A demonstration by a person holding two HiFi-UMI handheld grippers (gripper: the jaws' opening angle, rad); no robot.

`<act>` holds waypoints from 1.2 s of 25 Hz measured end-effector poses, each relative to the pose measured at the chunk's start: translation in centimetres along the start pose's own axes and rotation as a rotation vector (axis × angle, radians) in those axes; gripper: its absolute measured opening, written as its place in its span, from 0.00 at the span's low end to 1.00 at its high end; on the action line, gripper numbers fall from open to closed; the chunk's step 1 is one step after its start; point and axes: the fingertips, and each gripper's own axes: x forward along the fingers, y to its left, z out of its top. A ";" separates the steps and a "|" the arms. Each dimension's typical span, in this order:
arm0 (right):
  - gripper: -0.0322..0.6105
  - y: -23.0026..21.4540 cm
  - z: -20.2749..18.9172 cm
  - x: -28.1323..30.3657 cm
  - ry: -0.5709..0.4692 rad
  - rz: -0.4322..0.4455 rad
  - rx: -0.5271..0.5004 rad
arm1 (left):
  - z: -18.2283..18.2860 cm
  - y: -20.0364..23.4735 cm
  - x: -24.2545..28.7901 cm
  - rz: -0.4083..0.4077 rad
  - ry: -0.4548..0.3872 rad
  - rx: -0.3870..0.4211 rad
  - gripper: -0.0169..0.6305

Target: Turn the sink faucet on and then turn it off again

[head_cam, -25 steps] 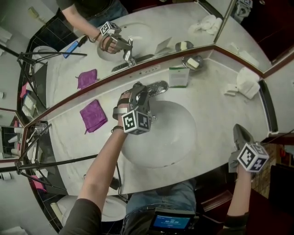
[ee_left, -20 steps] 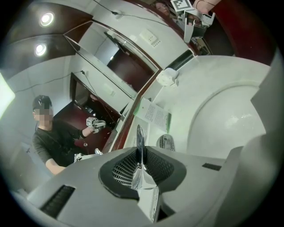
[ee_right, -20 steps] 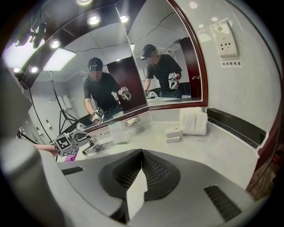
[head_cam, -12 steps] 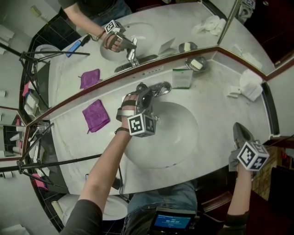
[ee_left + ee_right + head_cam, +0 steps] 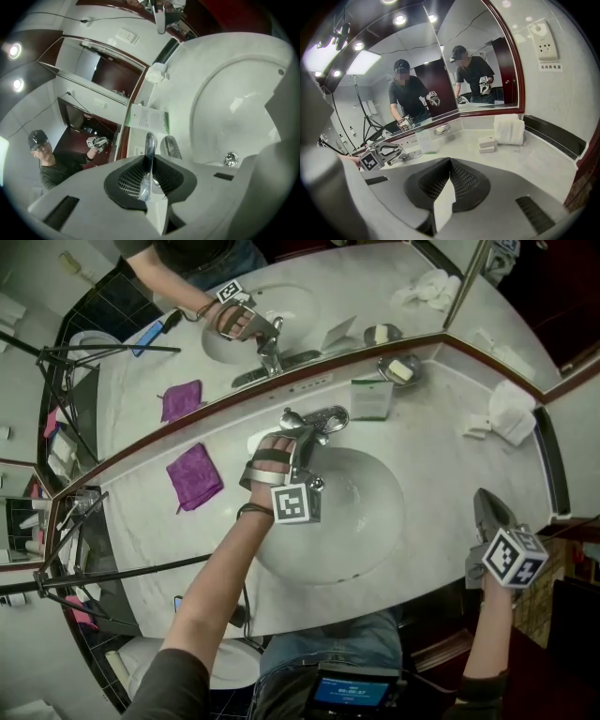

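At the back rim of the sink (image 5: pixel 375 521), the chrome faucet (image 5: pixel 325 415) stands on the pale marble table (image 5: pixel 441 456). The left tool (image 5: pixel 302 439) reaches in from the sink's left side. Its jaws are nearly together, clamped on the thin chrome faucet lever (image 5: pixel 149 146). In the left gripper view the lever runs straight up between the two ribbed pads, which press on it from either side. The drain (image 5: pixel 230 159) glints at the bottom of the sink in that same view.

The right tool (image 5: pixel 487 507) is held well to the right of the sink, near the table's right end. Its jaws are closed fully together with nothing between them.

To the left of the sink a purple cloth (image 5: pixel 194 474) lies flat on the table. Behind the sink, just right of the faucet, stands a green-and-white card (image 5: pixel 367 397). A soap dish (image 5: pixel 398 369) sits a little further right, against the mirror (image 5: pixel 281 306). Far to the sink's right a folded white towel (image 5: pixel 511 413) lies near the corner.
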 end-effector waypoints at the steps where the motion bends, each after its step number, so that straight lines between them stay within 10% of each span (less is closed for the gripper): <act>1: 0.08 0.1 -0.1 0.1 0.002 0.003 0.001 | 0.0 -0.1 0.0 0.002 0.002 0.003 0.11; 30: 0.08 3.9 -2.1 -4.3 0.062 0.077 -0.050 | 8.8 -1.4 -13.3 -0.018 -0.057 0.052 0.03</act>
